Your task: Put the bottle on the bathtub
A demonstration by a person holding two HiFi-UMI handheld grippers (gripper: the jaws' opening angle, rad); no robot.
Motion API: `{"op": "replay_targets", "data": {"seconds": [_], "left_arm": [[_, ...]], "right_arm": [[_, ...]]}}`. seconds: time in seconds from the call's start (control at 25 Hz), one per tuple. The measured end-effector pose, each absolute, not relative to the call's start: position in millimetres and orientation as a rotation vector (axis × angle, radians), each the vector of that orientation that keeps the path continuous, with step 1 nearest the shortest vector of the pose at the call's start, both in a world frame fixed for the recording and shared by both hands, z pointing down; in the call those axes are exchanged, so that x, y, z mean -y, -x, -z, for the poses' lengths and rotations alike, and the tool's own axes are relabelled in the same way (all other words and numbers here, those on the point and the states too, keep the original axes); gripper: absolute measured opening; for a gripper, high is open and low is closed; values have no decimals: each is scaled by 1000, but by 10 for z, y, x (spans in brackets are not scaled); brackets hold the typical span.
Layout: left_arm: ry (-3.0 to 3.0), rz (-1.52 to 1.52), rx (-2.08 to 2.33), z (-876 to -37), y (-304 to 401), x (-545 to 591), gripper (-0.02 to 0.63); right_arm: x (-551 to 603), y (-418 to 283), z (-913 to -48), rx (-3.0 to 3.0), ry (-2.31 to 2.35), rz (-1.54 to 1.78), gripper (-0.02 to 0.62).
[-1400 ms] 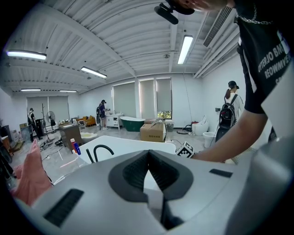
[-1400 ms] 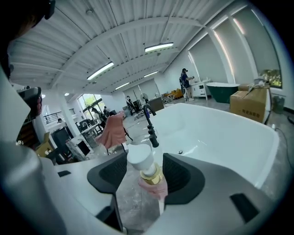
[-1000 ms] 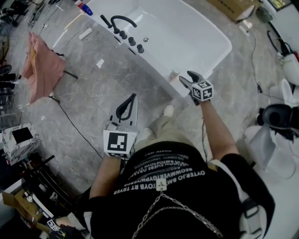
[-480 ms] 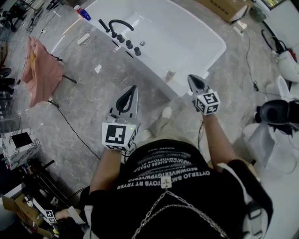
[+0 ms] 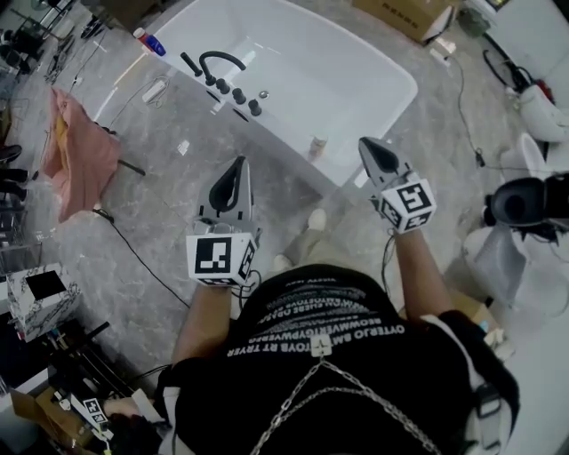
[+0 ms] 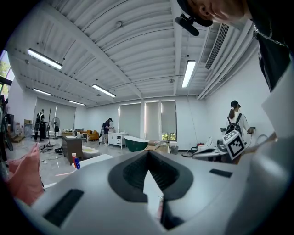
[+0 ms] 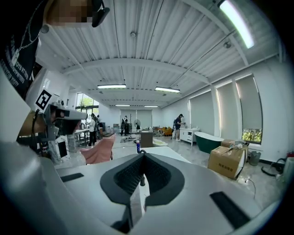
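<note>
A small pale bottle (image 5: 317,147) stands upright on the near rim of the white bathtub (image 5: 391,98), free of both grippers. My left gripper (image 5: 233,180) hangs over the floor, short of the tub and left of the bottle, jaws shut on nothing. To the bottle's right my right gripper (image 5: 375,156) is level with the tub's near corner, also shut and empty. In the left gripper view the gripper (image 6: 148,157) points at the tub, and the bottle (image 6: 159,209) shows through the slit between the jaws. In the right gripper view the gripper (image 7: 141,157) is shut.
A black faucet (image 5: 218,62) with several knobs sits on the tub's left rim. A pink cloth (image 5: 80,147) hangs on a rack at the left. A cardboard box (image 5: 400,13) lies beyond the tub. A cable (image 5: 133,249) crosses the marble floor.
The right gripper, open beside the bottle a second ago, has drawn back to the right and shut. The bottle stays standing on the rim. The left gripper rose slightly.
</note>
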State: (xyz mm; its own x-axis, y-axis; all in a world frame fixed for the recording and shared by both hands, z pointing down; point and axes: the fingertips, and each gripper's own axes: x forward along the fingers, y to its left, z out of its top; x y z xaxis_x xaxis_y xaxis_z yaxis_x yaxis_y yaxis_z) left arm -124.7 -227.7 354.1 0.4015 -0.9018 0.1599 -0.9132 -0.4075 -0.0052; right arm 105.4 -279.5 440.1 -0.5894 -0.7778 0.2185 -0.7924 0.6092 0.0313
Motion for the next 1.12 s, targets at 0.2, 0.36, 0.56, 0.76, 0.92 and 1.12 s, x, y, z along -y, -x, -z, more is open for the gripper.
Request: {"op": "replay_targets", "data": {"seconds": [0.2,0.36,0.56,0.76,0.92,1.12], "left_arm": [[-2623,-218,1641,-3404,1210,2281,3],[-2679,-184,1597,-3238,1176,2167,3],[-2683,-180,1593,-3165,1272,2094,3],[-2702,-177,1579,-3124,1371,2084,3],[-2718,-170,1549,-3147,1392,2147,3],[-2743,-146,1509,-3146,1214,2085,3]], "right_arm": [[2691,-998,-3963,2652,-1332,-77,2],[2549,-943,-3607,2689,-1353,-47,2],[2422,-872,-3371,2686,-1376,-7,2],[2323,-842,-3287,2655,-1416,27,2],[2282,-811,-3247,2612,-1453,77,2],[2125,-796,-3204,2598,-1434,123,2]]}}
